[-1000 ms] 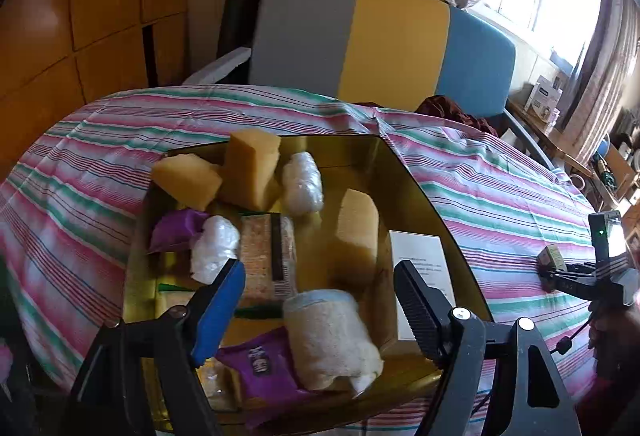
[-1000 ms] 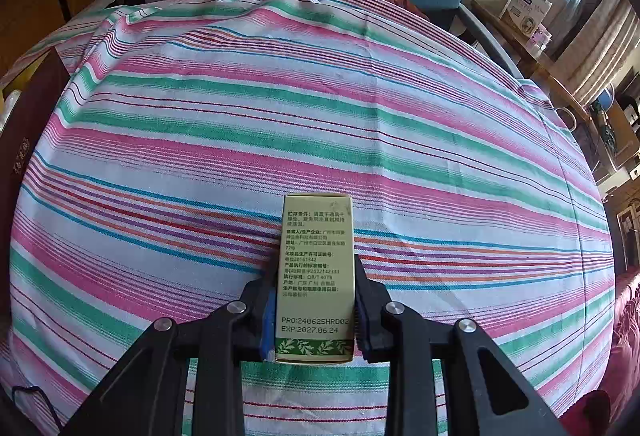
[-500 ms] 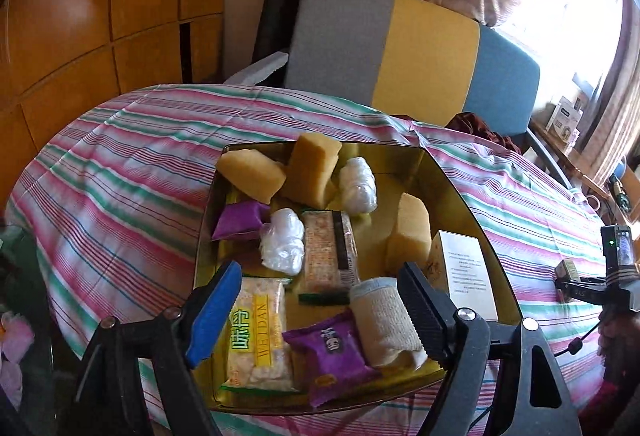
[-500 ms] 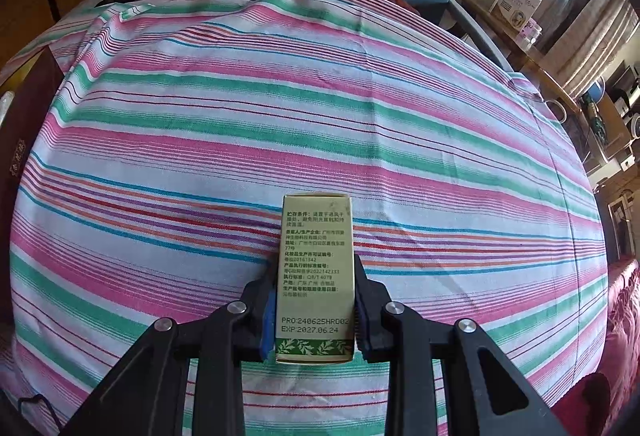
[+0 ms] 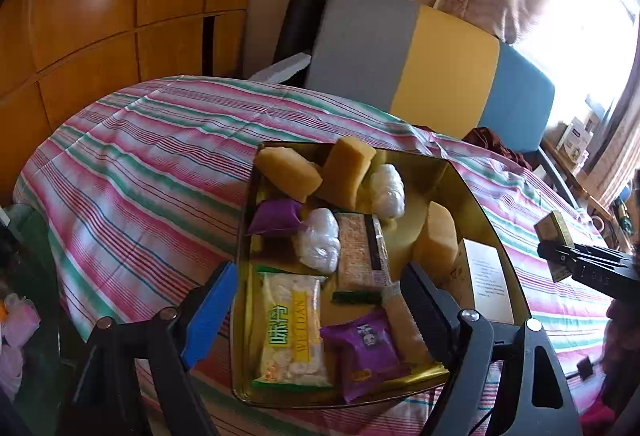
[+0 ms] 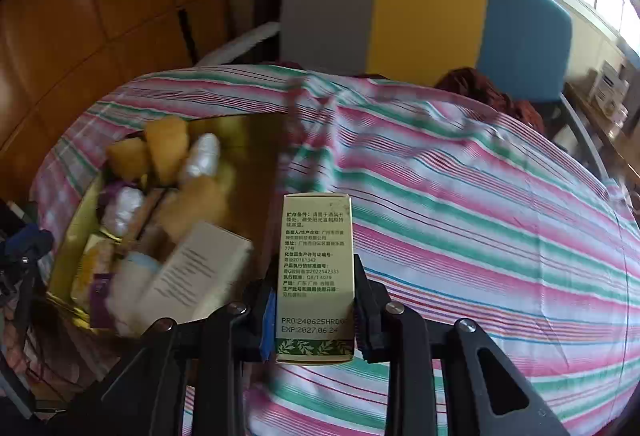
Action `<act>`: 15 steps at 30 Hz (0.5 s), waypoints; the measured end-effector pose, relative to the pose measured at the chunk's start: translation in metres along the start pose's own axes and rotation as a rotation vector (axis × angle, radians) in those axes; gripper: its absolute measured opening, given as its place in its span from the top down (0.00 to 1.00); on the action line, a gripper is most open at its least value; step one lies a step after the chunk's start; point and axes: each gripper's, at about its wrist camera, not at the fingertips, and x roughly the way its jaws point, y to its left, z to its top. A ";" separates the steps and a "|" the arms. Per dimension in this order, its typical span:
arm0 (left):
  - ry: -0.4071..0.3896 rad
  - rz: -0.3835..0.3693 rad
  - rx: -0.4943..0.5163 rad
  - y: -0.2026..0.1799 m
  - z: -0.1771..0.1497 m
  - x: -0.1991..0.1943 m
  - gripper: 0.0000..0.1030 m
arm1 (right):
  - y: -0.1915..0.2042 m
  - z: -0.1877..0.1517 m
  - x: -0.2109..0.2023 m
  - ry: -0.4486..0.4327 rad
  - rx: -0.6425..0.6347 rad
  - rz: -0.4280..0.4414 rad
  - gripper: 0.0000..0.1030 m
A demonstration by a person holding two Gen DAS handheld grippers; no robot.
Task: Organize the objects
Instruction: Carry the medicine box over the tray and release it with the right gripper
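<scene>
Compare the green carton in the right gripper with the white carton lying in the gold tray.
The green carton is pale green with a leaf band at its base; the white carton is white, with plain dark print. The green carton is clamped in the right gripper, off the striped cloth; the white carton lies in the gold tray at its right wall. The green carton looks slimmer. Both are printed cardboard boxes.
</scene>
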 end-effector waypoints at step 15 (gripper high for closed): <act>-0.011 0.105 -0.106 0.060 -0.001 -0.010 0.16 | 0.121 0.025 0.078 0.092 -0.252 0.124 0.71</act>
